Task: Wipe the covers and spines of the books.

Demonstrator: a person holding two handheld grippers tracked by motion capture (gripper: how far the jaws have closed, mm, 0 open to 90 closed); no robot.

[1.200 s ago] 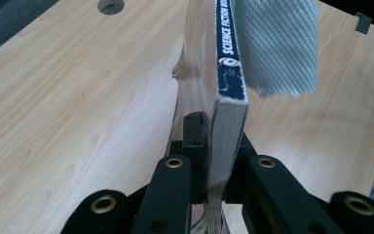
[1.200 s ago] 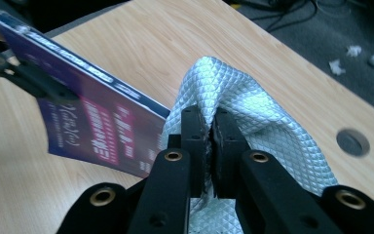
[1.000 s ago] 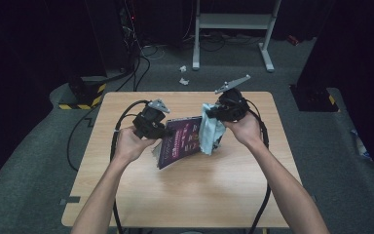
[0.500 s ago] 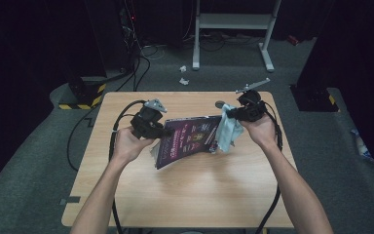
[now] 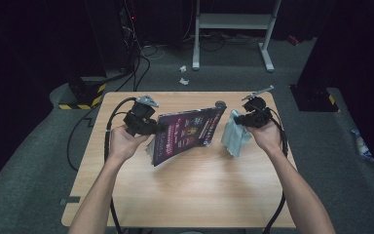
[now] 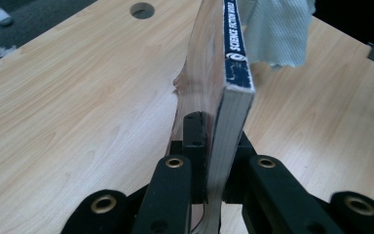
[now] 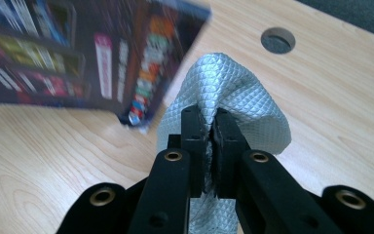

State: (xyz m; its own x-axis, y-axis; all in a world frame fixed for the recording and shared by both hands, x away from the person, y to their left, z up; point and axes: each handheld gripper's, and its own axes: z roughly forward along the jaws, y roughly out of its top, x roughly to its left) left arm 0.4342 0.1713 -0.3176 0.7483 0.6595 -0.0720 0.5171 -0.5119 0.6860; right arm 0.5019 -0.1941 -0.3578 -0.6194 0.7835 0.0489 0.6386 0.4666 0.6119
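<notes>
Book [image 5: 187, 131]: above the table [image 5: 190, 195], toward its far half, slanting up from left to right.
Left tongs [image 5: 152, 127]: at the book's left end.
Cloth [image 5: 234, 136]: just right of the book, hanging over the table.
Right tongs [image 5: 238, 119]: at the cloth's top.
Table hole [image 5: 220, 104]: behind the book's right corner.

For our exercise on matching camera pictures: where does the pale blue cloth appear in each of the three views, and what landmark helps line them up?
High view: the cloth hangs right of centre, from the right tool, beside the book.
Left gripper view: at the top edge, right of centre, behind the book's spine.
Right gripper view: centre, pinched between the jaws.
Shared landmark: the round hole in the table.
</notes>
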